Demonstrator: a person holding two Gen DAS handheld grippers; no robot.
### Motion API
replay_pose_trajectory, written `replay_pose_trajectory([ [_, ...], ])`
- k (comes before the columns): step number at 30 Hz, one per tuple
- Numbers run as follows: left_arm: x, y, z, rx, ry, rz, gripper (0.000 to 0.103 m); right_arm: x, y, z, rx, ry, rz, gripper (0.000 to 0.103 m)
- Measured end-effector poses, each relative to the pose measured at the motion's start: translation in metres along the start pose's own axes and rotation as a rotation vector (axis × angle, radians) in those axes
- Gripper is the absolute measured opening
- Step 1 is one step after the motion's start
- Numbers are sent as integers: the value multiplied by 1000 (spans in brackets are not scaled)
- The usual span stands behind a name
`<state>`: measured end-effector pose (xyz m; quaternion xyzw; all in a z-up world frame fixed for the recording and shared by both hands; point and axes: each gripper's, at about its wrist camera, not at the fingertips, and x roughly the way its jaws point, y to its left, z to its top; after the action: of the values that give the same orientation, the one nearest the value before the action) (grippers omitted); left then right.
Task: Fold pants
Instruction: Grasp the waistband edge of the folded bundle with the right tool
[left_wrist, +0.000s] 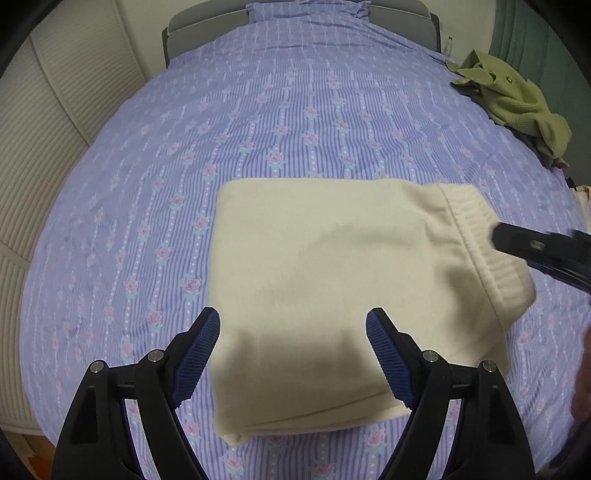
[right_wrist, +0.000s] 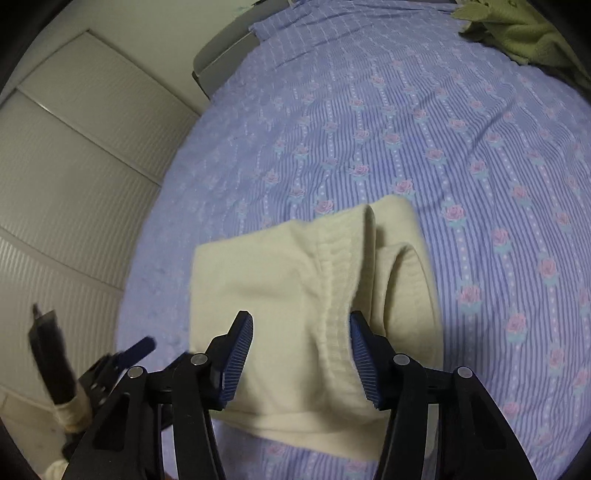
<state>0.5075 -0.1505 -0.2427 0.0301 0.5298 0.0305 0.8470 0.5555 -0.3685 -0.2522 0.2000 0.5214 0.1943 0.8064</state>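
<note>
Floral bedspread (left_wrist: 295, 110), green garment (left_wrist: 517, 99) aside.

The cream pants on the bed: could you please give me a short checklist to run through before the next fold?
1. Pants lie folded in a flat stack on the bedspread: ok.
2. Ribbed waistband lies flat: not ok, it is bunched and gapes open.
3. Left gripper open over the near edge of the stack, nothing pinched: ok.
4. Right gripper astride the waistband: ok; whether its pads already press the cloth, cannot tell.
5. Green garment lies well apart from the pants, at the far side of the bed: ok.
6. Layers underneath line up: cannot tell, only the near edge shows.
</note>
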Motion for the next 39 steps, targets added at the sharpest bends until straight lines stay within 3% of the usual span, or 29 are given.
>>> replay_pose_trajectory([
  [2, -2, 0, 1, 1, -1, 9, 81, 18, -6, 10, 7, 29, -45, 55],
  [4, -5, 2, 1, -6, -8, 10, 81, 30, -15, 18, 35, 56, -74, 47],
  [6, -9, 3, 2, -20, -17, 10, 81, 34, -21, 22, 48, 91, -104, 17],
  [7, -10, 4, 2, -24, -20, 9, 81, 30, -25, 24, 54, 91, -105, 11],
  [13, -16, -1, 1, -16, -24, -5, 81, -35, -29, 1, 52, -55, -73, 6],
  [19, -25, -11, 0, 46, -24, 22, 81, 4, -84, -18, 216, 34, -171, 7],
  [22, -28, -13, -2, 59, -27, 28, 81, 6, -85, -18, 221, 48, -200, 16],
  [24, -28, -11, -3, 51, -23, 35, 82, 1, -81, -16, 195, 58, -244, 43],
  [28, -26, -8, -10, 31, -13, 40, 84, -26, -73, -15, 171, 21, -253, 59],
  [30, -23, -7, -13, 29, -3, 47, 85, -37, -65, -17, 153, -30, -223, 79],
  [33, -19, -7, -18, 32, 20, 60, 85, -30, -67, -16, 148, -39, -186, 80],
  [39, -19, -8, -23, 59, 31, 78, 85, 16, -83, -34, 251, 86, -106, 80],
])
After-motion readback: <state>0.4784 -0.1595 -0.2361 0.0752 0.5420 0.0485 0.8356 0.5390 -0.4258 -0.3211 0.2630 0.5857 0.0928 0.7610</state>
